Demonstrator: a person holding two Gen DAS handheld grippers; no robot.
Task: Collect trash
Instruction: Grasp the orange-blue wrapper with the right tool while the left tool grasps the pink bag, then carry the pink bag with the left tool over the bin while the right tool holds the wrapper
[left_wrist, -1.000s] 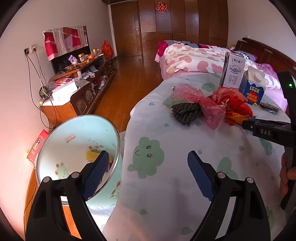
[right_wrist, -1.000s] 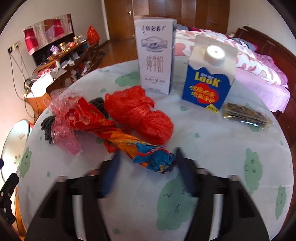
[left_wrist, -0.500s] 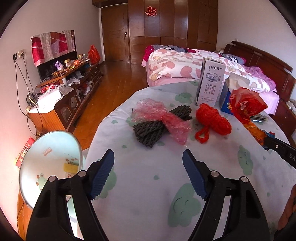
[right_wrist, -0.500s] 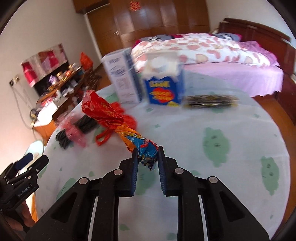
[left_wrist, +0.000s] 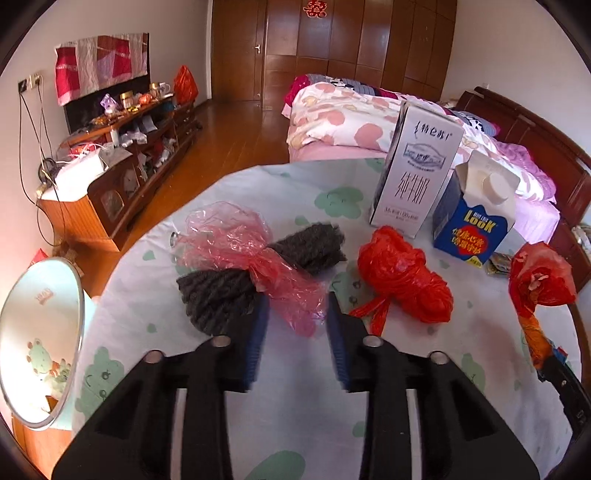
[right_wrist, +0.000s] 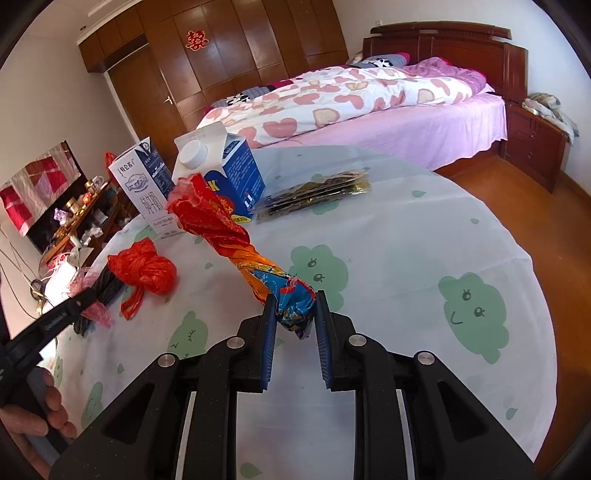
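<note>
My right gripper (right_wrist: 294, 312) is shut on the blue end of a twisted red-and-orange wrapper (right_wrist: 225, 236) and holds it above the table; it also shows in the left wrist view (left_wrist: 537, 284). My left gripper (left_wrist: 295, 314) is open, its fingers either side of the near tip of a pink plastic bag (left_wrist: 258, 258) tied round a dark knitted bundle (left_wrist: 218, 291). A knotted red plastic bag (left_wrist: 402, 280) lies just right of it. A white milk carton (left_wrist: 413, 170), a blue LOOK carton (left_wrist: 472, 214) and flat gold packets (right_wrist: 317, 192) stand farther back.
A pale-blue trash bin (left_wrist: 37, 339) stands on the floor left of the round table (left_wrist: 295, 424). A low cabinet (left_wrist: 122, 155) full of clutter lines the left wall. A bed (right_wrist: 369, 99) lies beyond the table.
My left gripper has moved forward to the pink bag and narrowed its opening around the bag's tip. My right gripper has kept the twisted wrapper lifted and swung further right.
</note>
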